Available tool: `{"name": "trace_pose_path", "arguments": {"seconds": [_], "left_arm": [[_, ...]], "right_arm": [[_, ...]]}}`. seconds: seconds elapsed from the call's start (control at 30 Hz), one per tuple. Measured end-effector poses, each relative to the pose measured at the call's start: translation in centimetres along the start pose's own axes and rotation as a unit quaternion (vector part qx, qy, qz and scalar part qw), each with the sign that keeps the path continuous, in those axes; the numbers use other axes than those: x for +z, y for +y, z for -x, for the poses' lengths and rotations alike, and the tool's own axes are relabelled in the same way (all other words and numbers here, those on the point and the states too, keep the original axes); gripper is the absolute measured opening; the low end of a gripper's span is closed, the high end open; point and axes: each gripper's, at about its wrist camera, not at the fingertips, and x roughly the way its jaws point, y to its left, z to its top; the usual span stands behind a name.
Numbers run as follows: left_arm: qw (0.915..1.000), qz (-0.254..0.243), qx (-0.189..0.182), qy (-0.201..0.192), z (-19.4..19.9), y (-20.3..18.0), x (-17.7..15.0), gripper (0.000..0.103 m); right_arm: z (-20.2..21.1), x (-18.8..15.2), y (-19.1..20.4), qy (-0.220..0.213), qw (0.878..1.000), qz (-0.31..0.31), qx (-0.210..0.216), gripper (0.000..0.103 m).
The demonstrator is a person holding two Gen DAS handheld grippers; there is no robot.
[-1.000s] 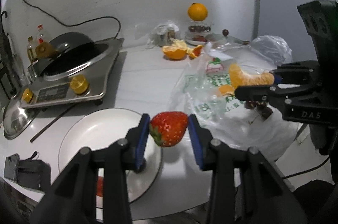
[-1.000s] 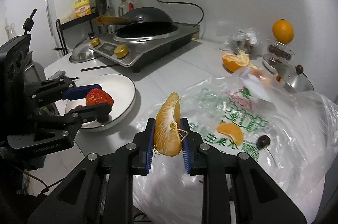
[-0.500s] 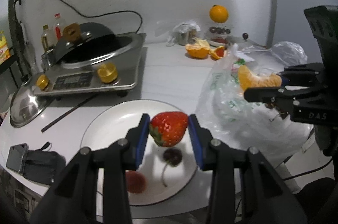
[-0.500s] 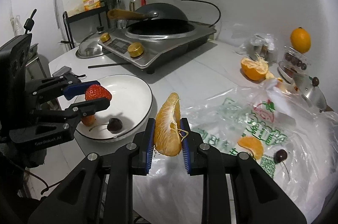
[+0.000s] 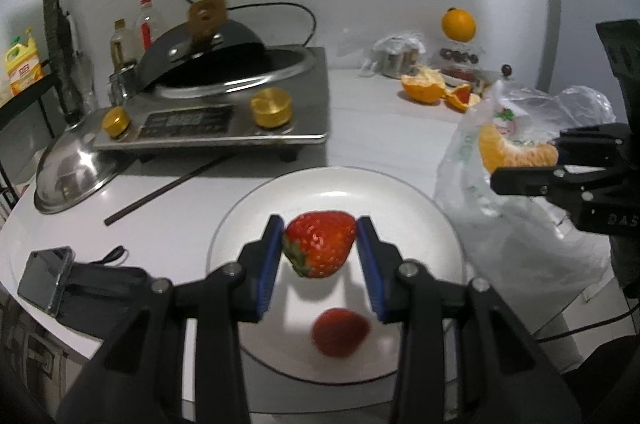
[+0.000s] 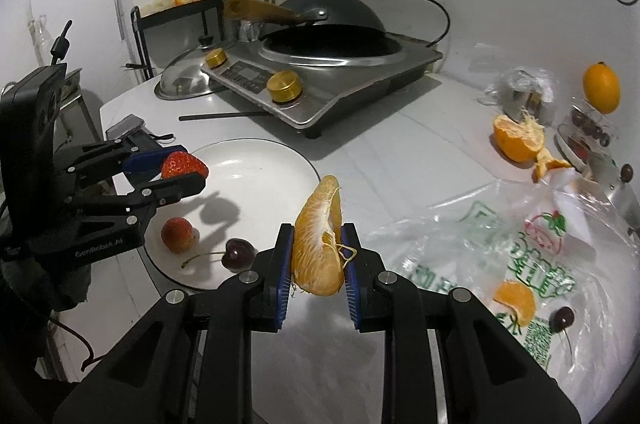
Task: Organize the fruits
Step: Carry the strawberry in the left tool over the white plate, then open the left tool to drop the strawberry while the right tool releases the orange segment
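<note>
White walls and a pale surface (image 5: 380, 127) carry a steel cooker (image 5: 224, 103) with a dark pan, a loose lid, a phone and a crumpled plastic bag (image 5: 520, 224).

Left wrist view: the left tongs (image 5: 320, 248) are nearly shut, pads pressed on a strawberry (image 5: 320, 244). A second ago the berry hung over bare surface beside the plate (image 5: 400, 199); now it hangs above the plate's middle, with a second, paler berry (image 5: 340, 332) lying beneath. Release looks like the next step.

Right wrist view: the right tongs (image 6: 318, 260) are clamped tight on a peeled orange piece (image 6: 320, 244), the grip unchanged. They have drifted from over the bag toward the plate (image 6: 260, 159) and now sit just beside its rim. On the plate lie the pale berry (image 6: 178, 234) and a cherry (image 6: 240, 254). Another orange piece (image 6: 516, 304) and a cherry (image 6: 562, 318) remain on the bag, so sorting appears part done.
</note>
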Motion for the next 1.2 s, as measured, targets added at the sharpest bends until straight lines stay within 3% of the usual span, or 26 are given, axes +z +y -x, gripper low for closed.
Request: {"name": "trace_pose_path", "arguments": {"seconds": [0.2,0.73,1.2], "left_arm": [[0.9995,0.002,0.030,0.007,-0.6,1.6,-0.8,0.038],[0.9990,0.028,0.020,0.030,-1.4,2.9,-2.3,0.039],[0.9987,0.035,0.016,0.034,-1.0,2.4,-2.1,0.044]], "right_arm": [[-1.4,0.6,1.0,0.010,1.000,0.011,0.008,0.025],[-6.1,0.0,2.1,0.051,0.998,0.004,0.026,0.025],[-6.3,-0.1,2.1,0.057,0.998,-0.007,0.025,0.029]]}}
